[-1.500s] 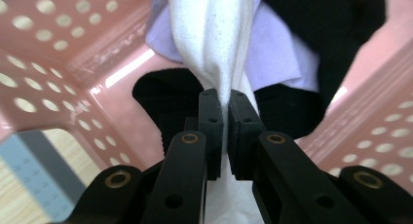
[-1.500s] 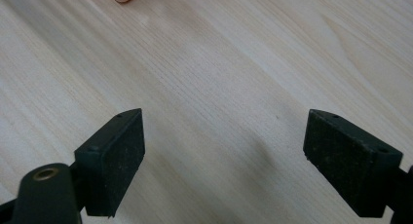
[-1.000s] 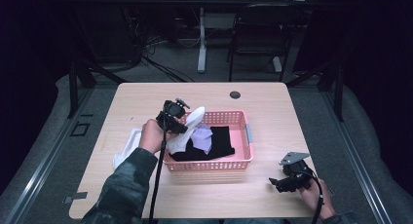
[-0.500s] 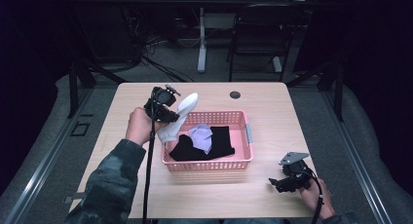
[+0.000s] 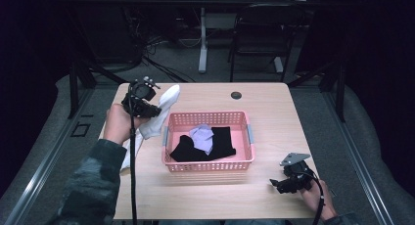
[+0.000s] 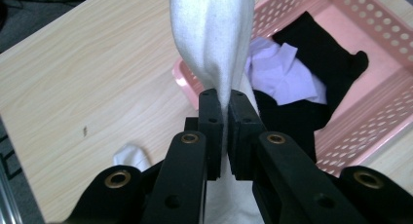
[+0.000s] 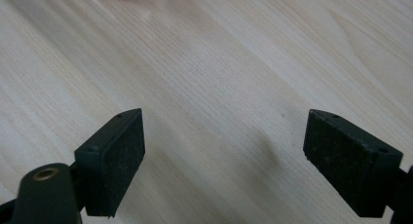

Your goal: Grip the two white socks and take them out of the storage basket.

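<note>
My left gripper is shut on a white sock and holds it in the air left of the pink basket. The sock droops on both sides of the jaws. Inside the basket lie a black garment and a pale lilac cloth. Another white sock lies on the table under my left hand. My right gripper rests open near the table's front right corner, with bare wood between its pads.
The wooden table has a small black round cap at its far edge. A dark chair and a white desk leg stand beyond the table. Cables trail from both grippers.
My left gripper has lifted the white sock out of the basket's left end and carried it up and to the left. The right gripper has stayed put.
</note>
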Action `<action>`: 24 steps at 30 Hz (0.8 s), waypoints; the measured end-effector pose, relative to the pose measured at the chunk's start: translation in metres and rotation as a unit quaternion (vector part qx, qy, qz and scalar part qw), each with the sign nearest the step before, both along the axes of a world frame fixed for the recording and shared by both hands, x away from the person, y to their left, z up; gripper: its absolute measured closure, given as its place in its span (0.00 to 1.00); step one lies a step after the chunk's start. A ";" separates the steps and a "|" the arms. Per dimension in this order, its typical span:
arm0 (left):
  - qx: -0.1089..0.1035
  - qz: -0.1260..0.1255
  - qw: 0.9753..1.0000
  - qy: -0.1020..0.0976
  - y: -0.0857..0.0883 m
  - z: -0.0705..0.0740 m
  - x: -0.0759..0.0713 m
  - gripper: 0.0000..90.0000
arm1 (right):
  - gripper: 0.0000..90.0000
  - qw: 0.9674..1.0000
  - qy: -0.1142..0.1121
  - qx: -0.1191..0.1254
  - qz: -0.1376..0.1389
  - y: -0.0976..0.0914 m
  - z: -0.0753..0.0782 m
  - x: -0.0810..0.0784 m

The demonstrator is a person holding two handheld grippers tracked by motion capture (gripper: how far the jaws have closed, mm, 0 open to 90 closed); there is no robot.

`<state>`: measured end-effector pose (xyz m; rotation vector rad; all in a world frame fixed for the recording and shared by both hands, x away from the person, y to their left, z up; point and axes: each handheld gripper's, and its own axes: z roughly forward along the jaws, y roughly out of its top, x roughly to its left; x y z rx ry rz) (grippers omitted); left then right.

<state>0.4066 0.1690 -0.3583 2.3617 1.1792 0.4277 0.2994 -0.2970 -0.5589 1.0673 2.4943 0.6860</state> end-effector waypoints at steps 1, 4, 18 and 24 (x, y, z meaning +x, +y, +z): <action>0.000 0.003 1.000 -0.001 0.003 0.001 0.000 0.96 | 0.16 1.000 -0.001 0.003 0.000 0.000 0.000 0.000; 0.000 0.012 1.000 -0.001 0.012 0.001 -0.002 0.96 | 0.16 1.000 -0.001 0.002 -0.001 0.000 0.000 0.000; 0.013 0.070 0.997 0.019 0.065 -0.014 -0.007 0.96 | 0.16 1.000 0.001 0.003 -0.001 0.000 -0.001 0.000; 0.018 0.092 0.995 0.034 0.083 -0.027 -0.004 0.96 | 0.16 1.000 0.003 -0.001 0.001 0.000 -0.001 0.001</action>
